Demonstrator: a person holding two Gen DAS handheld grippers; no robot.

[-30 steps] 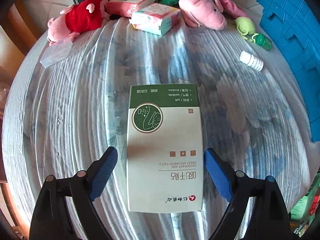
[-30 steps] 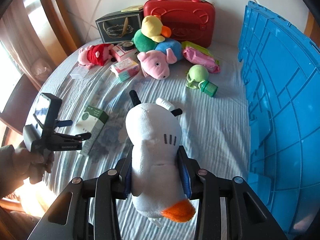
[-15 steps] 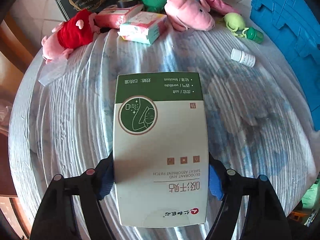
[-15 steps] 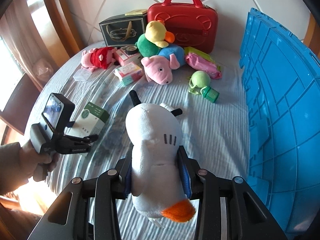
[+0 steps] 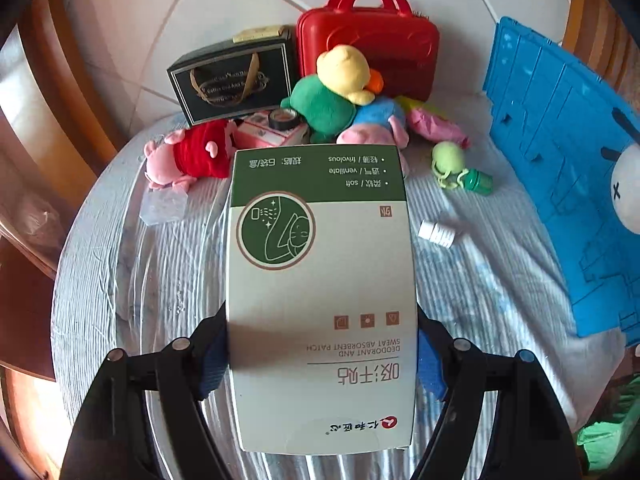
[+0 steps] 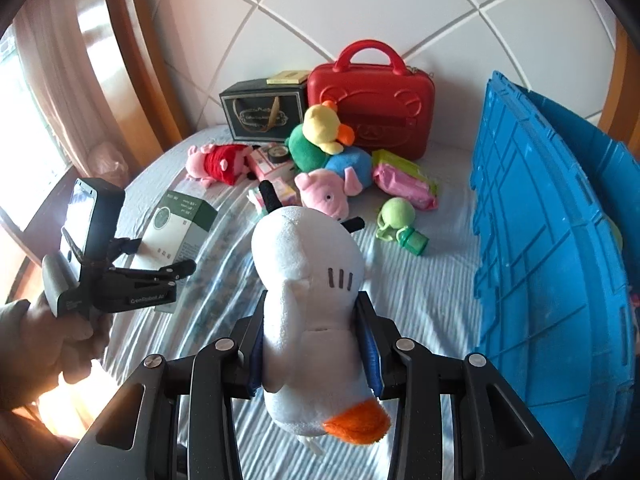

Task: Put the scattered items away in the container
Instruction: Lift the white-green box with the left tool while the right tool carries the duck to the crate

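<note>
Box [image 5: 320, 292] clamped in L claw [image 5: 322, 356]; R claw [image 6: 314, 354] grips white plush [image 6: 310, 304].

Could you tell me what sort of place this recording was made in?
Probably a room in a home: a round table under a striped cloth stands on a tiled floor, strewn with plush toys such as a pink pig, beside a red carry case and a wooden chair.

Both wrist cameras look steeply down, close along their own fingers, toward the far wall; both share the red case [image 5: 366, 46] [image 6: 370, 110] at upper centre and the blue crate [image 5: 560, 168] [image 6: 552, 248] at right.
</note>
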